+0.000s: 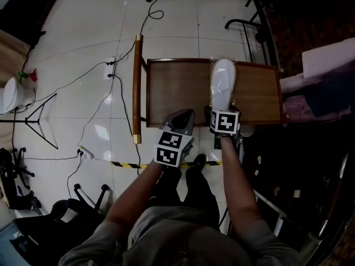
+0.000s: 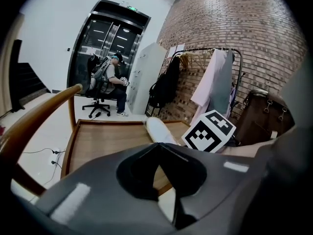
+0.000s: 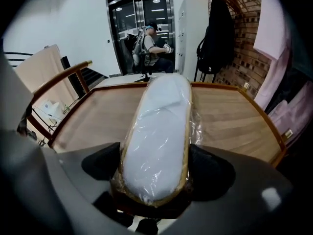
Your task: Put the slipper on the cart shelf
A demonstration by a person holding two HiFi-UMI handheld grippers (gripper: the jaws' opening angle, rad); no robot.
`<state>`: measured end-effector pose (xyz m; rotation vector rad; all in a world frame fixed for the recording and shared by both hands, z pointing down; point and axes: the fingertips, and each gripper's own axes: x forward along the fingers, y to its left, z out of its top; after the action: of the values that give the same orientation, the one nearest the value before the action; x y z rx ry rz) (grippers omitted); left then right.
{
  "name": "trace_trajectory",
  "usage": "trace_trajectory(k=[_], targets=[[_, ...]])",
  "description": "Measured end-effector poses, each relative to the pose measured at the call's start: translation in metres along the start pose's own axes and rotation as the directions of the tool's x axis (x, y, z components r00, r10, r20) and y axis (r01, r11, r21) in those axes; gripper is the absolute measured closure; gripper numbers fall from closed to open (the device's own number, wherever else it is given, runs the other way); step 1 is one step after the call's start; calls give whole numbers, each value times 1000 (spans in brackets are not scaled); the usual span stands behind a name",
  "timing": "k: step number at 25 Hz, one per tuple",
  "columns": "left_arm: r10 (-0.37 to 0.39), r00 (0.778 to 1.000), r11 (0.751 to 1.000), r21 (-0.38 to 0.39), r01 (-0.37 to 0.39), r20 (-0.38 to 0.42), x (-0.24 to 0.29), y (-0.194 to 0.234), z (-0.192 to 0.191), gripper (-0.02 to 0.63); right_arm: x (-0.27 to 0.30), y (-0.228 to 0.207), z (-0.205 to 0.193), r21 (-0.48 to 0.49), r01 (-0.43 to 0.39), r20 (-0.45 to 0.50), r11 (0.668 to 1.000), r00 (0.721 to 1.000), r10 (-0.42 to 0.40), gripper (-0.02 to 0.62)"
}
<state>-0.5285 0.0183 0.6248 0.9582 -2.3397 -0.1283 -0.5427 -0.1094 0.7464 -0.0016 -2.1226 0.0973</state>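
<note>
— How do the jaws stand?
— The right gripper [image 3: 156,165] has them wide apart, with the near end of the slipper [image 3: 159,126] between. The left gripper [image 2: 157,148] jaws meet on nothing.
— And the slipper?
— White, long and rounded, wrapped in crinkled clear film [image 3: 198,126]. It lies right of middle on the smooth wooden cart shelf [image 3: 98,116]. The gripper hides its nearest edge.

Dim fisheye frames, dark vignetted edges, glare on floor [image 1: 102,133].
</note>
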Motion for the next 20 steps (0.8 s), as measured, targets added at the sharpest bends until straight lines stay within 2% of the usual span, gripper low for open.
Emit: trace_trajectory(k=[1,5,14,20], targets=[[-2,1000,1000,0,2,-1,0,0,0,598,0,-1,0,4,-7,-7,1000,1000,7,181],[-10,1000,1000,-2,10,-5,-1,-1,0,598,-2,-2,0,3,-14,1,1000,1000,14,198],[-26,999,1000,16,26,20,-18,-2,13,598,-45,5,14,16,-14,133,1000,991,12,216],[-79,996,996,52,77,39,-28,-17,26,598,-89,8,18,25,-11,195,1000,981,6,222]])
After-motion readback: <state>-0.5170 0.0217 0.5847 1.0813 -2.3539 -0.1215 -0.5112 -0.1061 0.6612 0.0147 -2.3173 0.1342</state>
